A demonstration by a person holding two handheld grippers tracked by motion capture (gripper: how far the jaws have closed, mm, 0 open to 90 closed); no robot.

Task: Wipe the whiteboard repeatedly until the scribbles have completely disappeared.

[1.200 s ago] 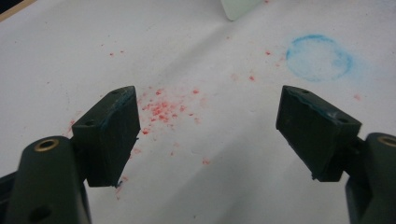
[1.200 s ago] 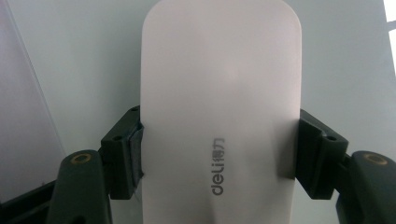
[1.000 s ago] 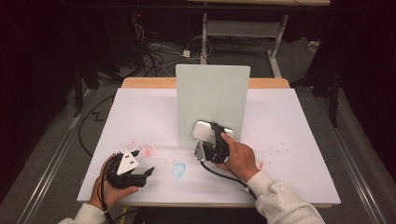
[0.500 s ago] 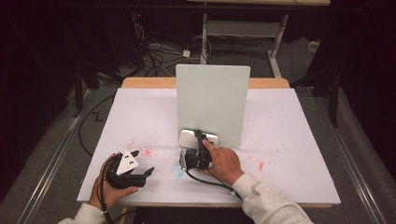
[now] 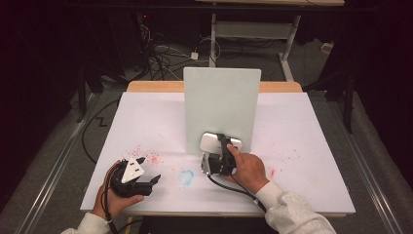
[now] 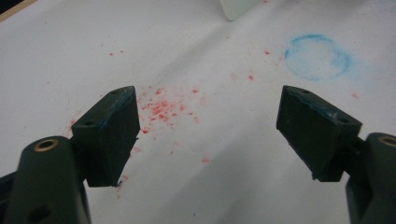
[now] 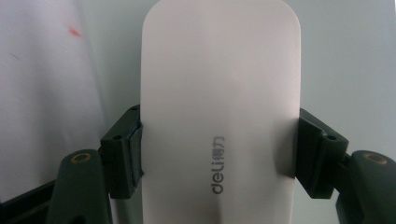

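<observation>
Gripping the eraser [image 7: 219, 112] across its 2 long edges, the right gripper [image 7: 219, 154] has its pads pressed on the white body from either side, with the printed logo sitting between them. In the high view the eraser [image 5: 214, 143] is at the foot of the upright board [image 5: 221, 105], near the middle of the table [image 5: 311, 146], and the right gripper [image 5: 220, 157] comes at it from the person's side; whether its face touches the board cannot be told.

It looks like a light, stiff plastic-backed block with a smooth, rounded shell, so it is probably a bit slippery. The sides where the pads now sit seem the best hold: straight, parallel and narrow enough for the jaws. A grip nearer the rounded end would likely slide off. It does not look fragile.

The left gripper [image 5: 136, 178] rests low at the table's near left edge, well apart from the eraser, its jaws wide with nothing between them. Its pads [image 6: 112, 133] frame red specks [image 6: 161, 107] and a blue ring [image 6: 317, 57] on the sheet.
</observation>
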